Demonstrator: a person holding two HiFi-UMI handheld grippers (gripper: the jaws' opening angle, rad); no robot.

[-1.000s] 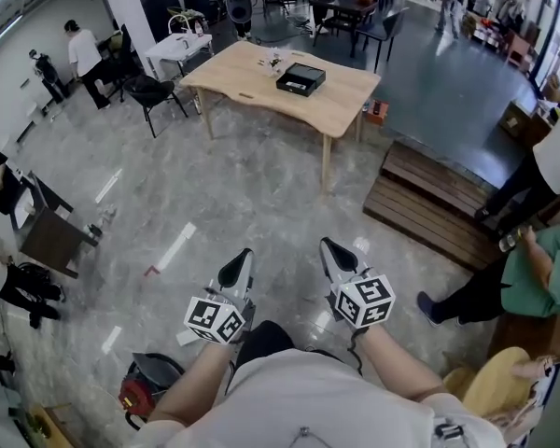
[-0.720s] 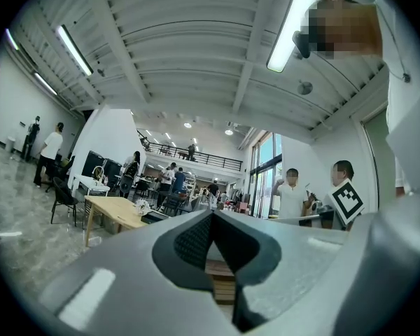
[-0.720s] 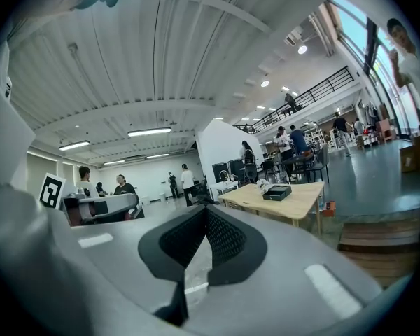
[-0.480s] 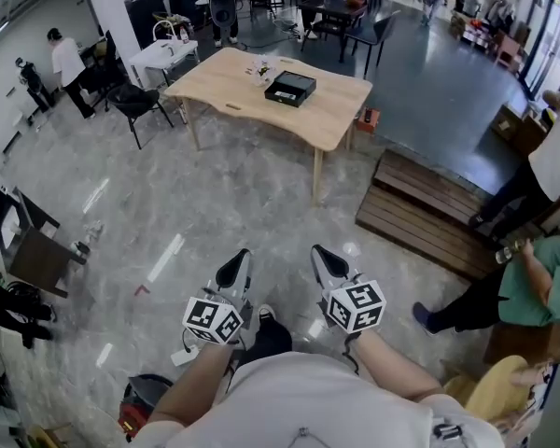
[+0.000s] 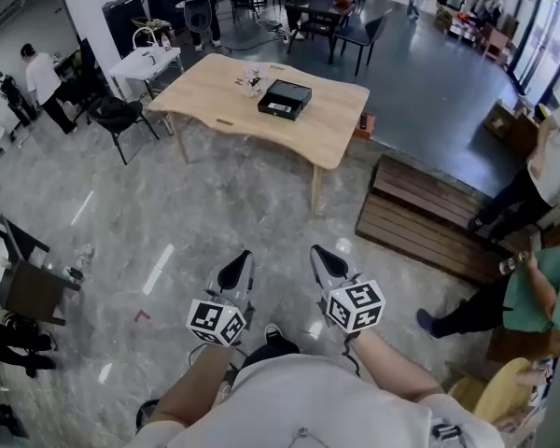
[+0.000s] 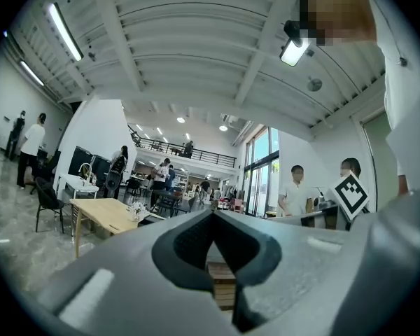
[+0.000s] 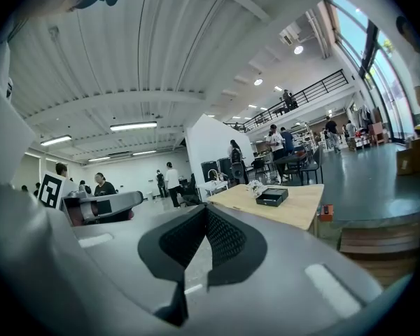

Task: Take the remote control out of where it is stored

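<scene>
A black box (image 5: 284, 99) lies on a light wooden table (image 5: 331, 129) far ahead across the floor; no remote control shows. My left gripper (image 5: 235, 267) and right gripper (image 5: 325, 261) are held side by side in front of the body, both pointing toward the table and well short of it. In the left gripper view the pads meet at the tip of the left gripper (image 6: 211, 219) with nothing between them. The right gripper (image 7: 204, 212) is likewise shut and empty; beyond it stand the black box (image 7: 271, 197) and the table (image 7: 297, 205).
A low wooden platform (image 5: 429, 217) lies right of the table. People stand and sit at the right edge (image 5: 532, 292). A black chair (image 5: 119, 115) stands left of the table, and a small white object (image 5: 250, 80) lies on it. Grey stone floor stretches between.
The whole view has advanced toward the table, which now sits nearer and lower in the head view. Both grippers keep their places in front of the body, still shut.
</scene>
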